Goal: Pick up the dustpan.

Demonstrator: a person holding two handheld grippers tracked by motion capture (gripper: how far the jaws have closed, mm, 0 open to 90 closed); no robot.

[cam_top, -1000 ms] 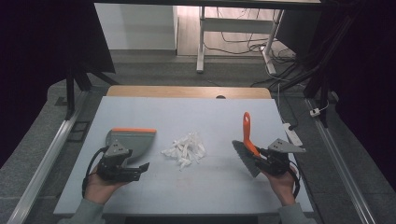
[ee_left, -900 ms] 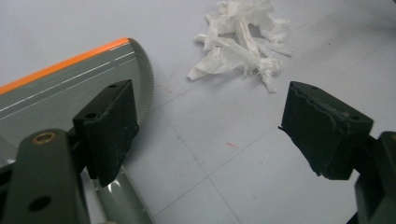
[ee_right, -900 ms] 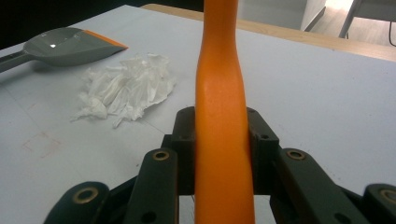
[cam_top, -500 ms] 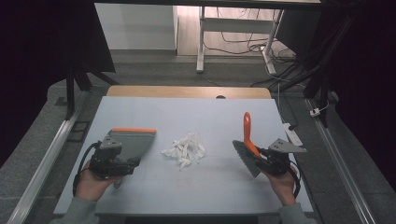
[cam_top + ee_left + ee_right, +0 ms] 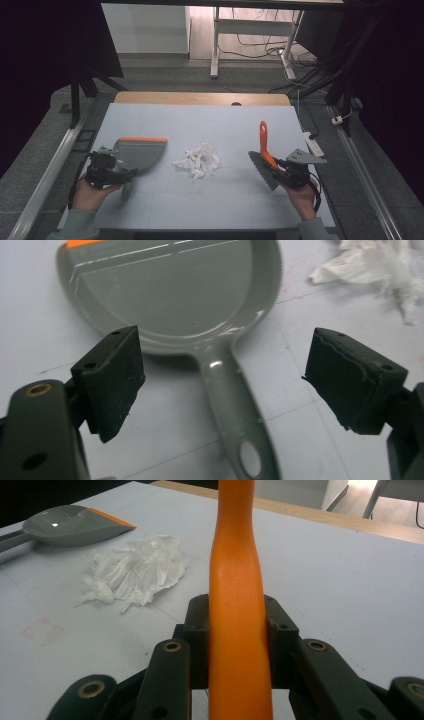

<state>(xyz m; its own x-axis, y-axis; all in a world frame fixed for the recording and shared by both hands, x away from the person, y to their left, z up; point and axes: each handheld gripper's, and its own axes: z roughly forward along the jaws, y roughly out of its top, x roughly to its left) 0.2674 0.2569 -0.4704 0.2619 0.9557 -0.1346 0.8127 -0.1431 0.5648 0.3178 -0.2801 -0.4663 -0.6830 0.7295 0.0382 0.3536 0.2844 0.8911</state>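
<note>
A grey dustpan (image 5: 141,152) with an orange lip lies flat at the table's left. Its handle (image 5: 235,405) runs between the jaws of my left gripper (image 5: 222,375), which stand wide open on either side of it without touching. In the high view the left gripper (image 5: 107,169) sits just left of the pan. A pile of torn white paper (image 5: 197,160) lies mid-table. My right gripper (image 5: 237,625) is shut on the orange handle of a brush (image 5: 236,580); the brush (image 5: 263,142) is held tilted, its dark bristles (image 5: 262,170) low over the table to the right of the paper.
The white table (image 5: 210,125) has a wooden strip along its far edge. A power strip (image 5: 312,145) lies off the table's right side. Dark frames and metal rails flank both sides. Bare table lies between paper and brush.
My left gripper has shifted left and turned, so its open jaws now stand either side of the dustpan's handle. The right gripper, brush, dustpan and paper have stayed put.
</note>
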